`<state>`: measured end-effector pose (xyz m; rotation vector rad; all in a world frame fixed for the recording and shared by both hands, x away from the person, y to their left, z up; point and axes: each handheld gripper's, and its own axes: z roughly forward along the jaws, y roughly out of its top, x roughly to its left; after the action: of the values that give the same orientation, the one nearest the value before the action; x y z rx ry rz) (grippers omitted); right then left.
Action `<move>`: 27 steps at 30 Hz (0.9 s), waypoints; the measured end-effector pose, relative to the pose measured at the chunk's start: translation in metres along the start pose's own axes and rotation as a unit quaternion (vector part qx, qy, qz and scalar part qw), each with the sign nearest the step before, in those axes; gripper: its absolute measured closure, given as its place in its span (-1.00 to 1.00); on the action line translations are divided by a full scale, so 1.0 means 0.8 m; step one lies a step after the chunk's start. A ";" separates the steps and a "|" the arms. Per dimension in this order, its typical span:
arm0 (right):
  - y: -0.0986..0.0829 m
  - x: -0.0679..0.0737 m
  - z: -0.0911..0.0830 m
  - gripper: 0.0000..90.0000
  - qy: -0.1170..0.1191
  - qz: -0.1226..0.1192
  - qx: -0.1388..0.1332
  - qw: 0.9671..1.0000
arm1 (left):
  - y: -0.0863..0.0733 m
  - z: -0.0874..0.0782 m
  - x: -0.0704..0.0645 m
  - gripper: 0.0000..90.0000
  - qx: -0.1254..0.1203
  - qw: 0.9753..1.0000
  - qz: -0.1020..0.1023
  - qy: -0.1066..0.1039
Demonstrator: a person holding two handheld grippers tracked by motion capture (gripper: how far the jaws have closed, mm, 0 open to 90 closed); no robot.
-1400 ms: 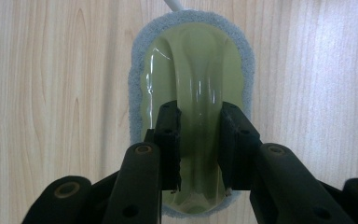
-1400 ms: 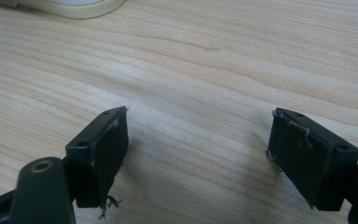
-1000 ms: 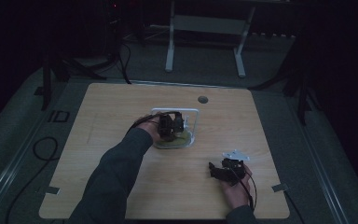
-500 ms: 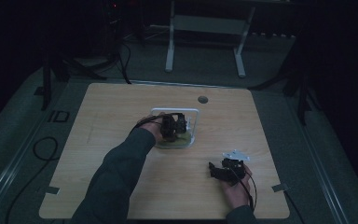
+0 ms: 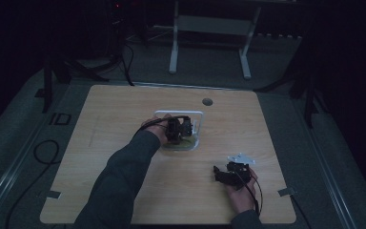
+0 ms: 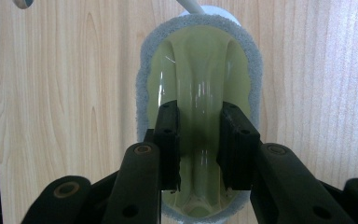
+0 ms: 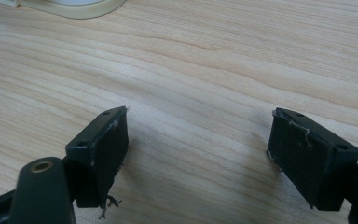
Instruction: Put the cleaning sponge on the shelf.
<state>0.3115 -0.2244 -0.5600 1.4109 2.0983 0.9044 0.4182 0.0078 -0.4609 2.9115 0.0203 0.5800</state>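
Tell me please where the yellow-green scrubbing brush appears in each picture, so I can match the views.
High view: the brush lies at the middle of the table, under the left gripper.
Left gripper view: it is in the centre, seen from above, with the gripper's jaws on either side of its raised handle.
Right gripper view: its pale edge sits in the top left corner.
Shared landmark: the light wood table.

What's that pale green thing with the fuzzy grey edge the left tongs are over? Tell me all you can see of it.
The pale green oval plastic scrubber with a grey spongy rim lies flat on the light wooden table, near its middle beside a white frame. Its glossy, translucent top rises in a raised central ridge serving as a handle. The left tongs straddle that ridge, one jaw on each side, close against it; whether they squeeze it is unclear. A white rounded piece shows just beyond its far end.
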 end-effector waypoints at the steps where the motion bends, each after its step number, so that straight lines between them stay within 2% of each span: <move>1: 0.000 0.000 0.000 -0.56 0.000 0.000 0.000 1.000 | 0.000 0.000 0.000 0.58 0.000 1.000 -0.001 0.000; 7: 0.000 0.000 0.000 -0.56 0.000 0.000 0.000 1.000 | 0.000 0.003 0.000 0.55 0.006 1.000 -0.007 0.014; 10: 0.000 0.000 0.000 -0.56 0.000 0.000 0.000 1.000 | -0.001 0.004 0.000 0.46 0.005 1.000 -0.013 0.018; 19: 0.000 0.000 0.000 -0.56 0.000 0.000 0.000 1.000 | -0.006 -0.005 -0.002 0.34 -0.004 0.999 -0.028 0.019; 23: 0.000 0.000 0.000 -0.56 0.000 0.000 0.000 1.000 | -0.011 -0.015 -0.001 0.34 -0.011 0.999 -0.039 0.022; 25: 0.000 0.000 0.000 -0.56 0.000 0.000 0.000 1.000 | -0.015 -0.022 0.000 0.33 -0.022 0.998 -0.059 0.020; 27: 0.000 0.000 0.000 -0.56 0.000 0.000 0.000 1.000 | -0.020 -0.029 0.001 0.33 -0.029 0.997 -0.070 0.019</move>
<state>0.3114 -0.2244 -0.5601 1.4105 2.0985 0.9054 0.4107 0.0274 -0.4425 2.8138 0.2068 0.6028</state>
